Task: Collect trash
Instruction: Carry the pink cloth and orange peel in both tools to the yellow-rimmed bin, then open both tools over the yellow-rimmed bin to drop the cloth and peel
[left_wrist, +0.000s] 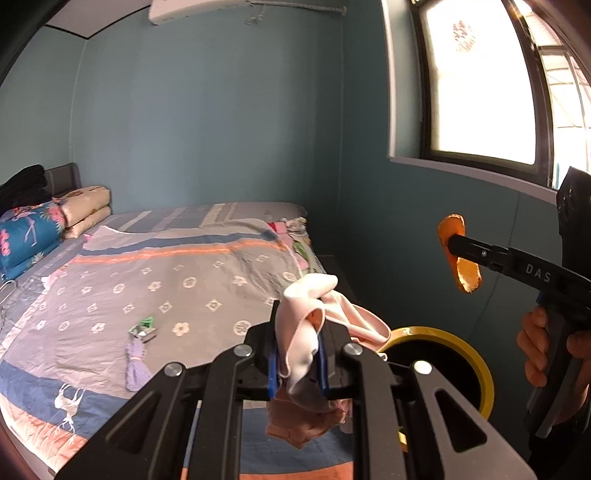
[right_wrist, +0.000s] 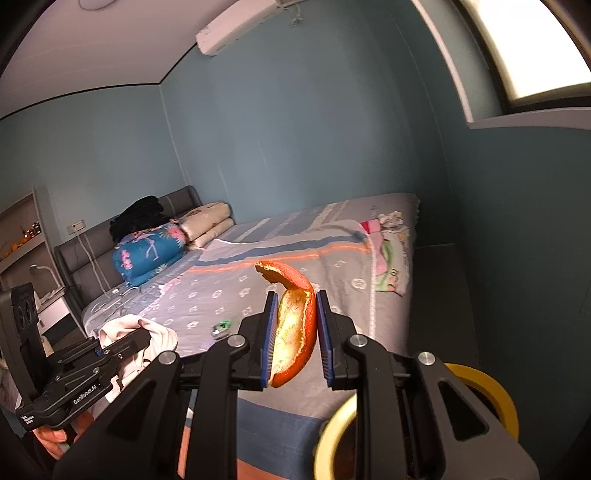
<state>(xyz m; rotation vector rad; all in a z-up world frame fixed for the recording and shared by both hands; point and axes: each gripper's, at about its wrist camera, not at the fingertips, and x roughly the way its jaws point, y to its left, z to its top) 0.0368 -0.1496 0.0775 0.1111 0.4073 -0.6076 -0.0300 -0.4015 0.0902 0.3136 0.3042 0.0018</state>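
Note:
My left gripper (left_wrist: 297, 325) is shut on a crumpled pale pink cloth (left_wrist: 308, 325), which hangs out above and below its blue pads. The same cloth (right_wrist: 153, 334) and left gripper (right_wrist: 142, 338) show at the lower left of the right wrist view. My right gripper (right_wrist: 294, 325) is shut on a curved piece of orange peel (right_wrist: 295, 332); the peel (left_wrist: 458, 254) and the gripper (left_wrist: 456, 242) appear at the right of the left wrist view. A round bin with a yellow rim (left_wrist: 476, 362) stands just below and ahead of both grippers, seen also as the yellow rim (right_wrist: 495, 391).
A bed with a grey patterned sheet (left_wrist: 166, 280) fills the left. On it lie a small green wrapper (left_wrist: 144, 326), a purple scrap (left_wrist: 135, 365), folded quilts (left_wrist: 37, 229) and clothes (right_wrist: 388, 251). Teal walls and a window (left_wrist: 480, 85) stand to the right.

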